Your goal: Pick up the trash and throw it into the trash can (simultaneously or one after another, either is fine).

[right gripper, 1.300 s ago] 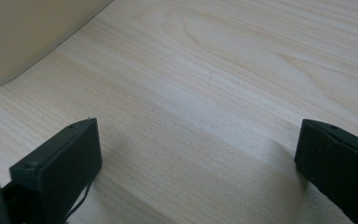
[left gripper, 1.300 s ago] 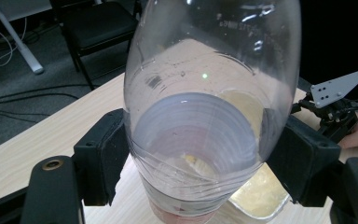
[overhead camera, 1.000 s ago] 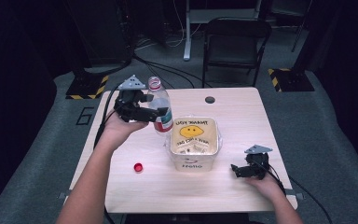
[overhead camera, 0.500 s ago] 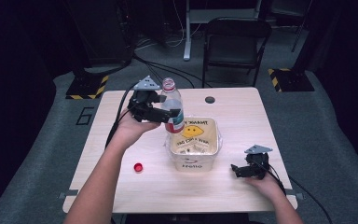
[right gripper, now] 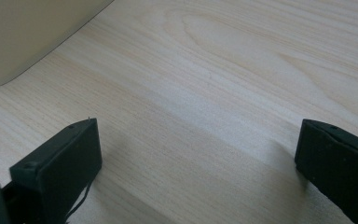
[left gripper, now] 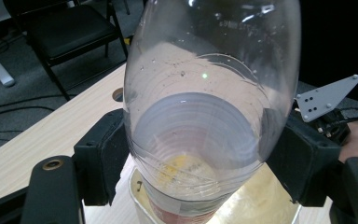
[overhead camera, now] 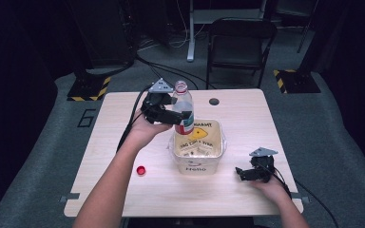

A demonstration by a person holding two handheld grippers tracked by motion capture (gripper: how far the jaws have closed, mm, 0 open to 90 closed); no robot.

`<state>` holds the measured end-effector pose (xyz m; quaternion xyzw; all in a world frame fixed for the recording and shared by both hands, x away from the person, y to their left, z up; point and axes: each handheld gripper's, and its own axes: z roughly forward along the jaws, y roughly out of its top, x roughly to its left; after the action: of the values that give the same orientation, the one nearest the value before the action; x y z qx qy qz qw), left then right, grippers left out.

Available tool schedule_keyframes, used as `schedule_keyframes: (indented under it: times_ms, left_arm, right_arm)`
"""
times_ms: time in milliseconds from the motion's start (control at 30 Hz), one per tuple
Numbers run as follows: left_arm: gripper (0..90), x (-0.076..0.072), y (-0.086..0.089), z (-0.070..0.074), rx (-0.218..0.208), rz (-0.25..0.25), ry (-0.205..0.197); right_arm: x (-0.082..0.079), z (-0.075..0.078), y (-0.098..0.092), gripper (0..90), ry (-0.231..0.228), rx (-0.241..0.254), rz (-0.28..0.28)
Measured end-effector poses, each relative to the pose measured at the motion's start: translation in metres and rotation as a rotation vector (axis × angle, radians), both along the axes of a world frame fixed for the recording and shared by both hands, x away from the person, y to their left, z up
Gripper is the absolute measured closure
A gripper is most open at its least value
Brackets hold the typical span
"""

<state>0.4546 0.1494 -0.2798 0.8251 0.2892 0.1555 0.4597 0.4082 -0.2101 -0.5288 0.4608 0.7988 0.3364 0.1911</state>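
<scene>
An uncapped clear plastic bottle (overhead camera: 182, 105) with a red label hangs upright over the far left corner of the white bin (overhead camera: 196, 167). My left gripper (overhead camera: 183, 117) is shut on its middle from the left. In the left gripper view the bottle (left gripper: 205, 116) stands between both black jaws, with the bin (left gripper: 265, 205) below it. A red cap (overhead camera: 141, 169) lies on the table left of the bin. My right gripper (overhead camera: 240, 173) rests open on the table right of the bin. Its jaws (right gripper: 196, 163) stand wide apart over bare wood, with the bin's wall (right gripper: 18, 37) ahead.
The wooden table (overhead camera: 123, 118) has a round cable hole (overhead camera: 214, 101) near its far edge. A black folding chair (overhead camera: 240, 42) stands behind the table. Yellow-and-black striped floor plates (overhead camera: 89, 88) lie beyond the far corners.
My left hand has carried the bottle rightward and slightly down, from beside the bin to over its far left corner. The right gripper and the red cap have stayed put.
</scene>
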Motion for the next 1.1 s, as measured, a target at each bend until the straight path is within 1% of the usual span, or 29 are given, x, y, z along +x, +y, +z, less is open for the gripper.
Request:
schedule_keyframes:
  times_ms: [167,300,367,433,567,700,733,800,933,967,1000,1033,1100]
  left_arm:
    - [25.8,0.005,-0.003,-0.009,-0.015,0.011,0.018]
    - [25.7,0.009,-0.008,-0.017,-0.003,0.02,0.022]
    - [25.8,0.01,-0.01,-0.022,0.008,0.026,0.02]
    - [25.7,0.012,-0.012,-0.026,0.028,0.028,0.023]
    - [25.7,0.014,-0.015,-0.034,0.03,0.036,0.026]
    - [25.8,0.015,-0.015,-0.04,0.049,0.041,0.025]
    - [25.7,0.015,-0.016,-0.042,0.039,0.048,0.029]
    - [25.7,0.016,-0.016,-0.045,0.051,0.049,0.023]
    - [25.8,0.017,-0.017,-0.052,0.045,0.062,0.025]
    - [25.8,0.017,-0.017,-0.053,0.05,0.061,0.025]
    - [25.8,0.017,-0.017,-0.055,0.044,0.062,0.025]
    - [25.8,0.018,-0.017,-0.057,0.05,0.061,0.029]
    - [25.8,0.019,-0.016,-0.061,0.051,0.067,0.03]
  right_arm:
    - [0.0,0.0,0.0,0.0,0.0,0.0,0.0]
    - [0.0,0.0,0.0,0.0,0.001,0.001,0.0]
    - [0.0,0.0,0.0,0.0,0.001,0.0,0.0]
    - [0.0,0.0,0.0,0.0,0.0,0.0,0.0]
    - [0.0,0.0,0.0,0.0,0.0,0.001,0.0]
    - [0.0,0.0,0.0,0.0,0.0,0.001,-0.001]
    - [0.0,0.0,0.0,0.0,0.0,0.001,0.0]
    - [0.0,0.0,0.0,0.0,0.001,0.001,0.0]
    - [0.0,0.0,0.0,0.0,0.001,0.0,0.0]
    - [0.0,0.0,0.0,0.0,0.001,0.001,0.0]
    - [0.0,0.0,0.0,0.0,0.001,0.001,-0.001]
    - [0.0,0.0,0.0,0.0,0.001,0.001,-0.001]
    - [0.0,0.0,0.0,0.0,0.001,0.001,0.0]
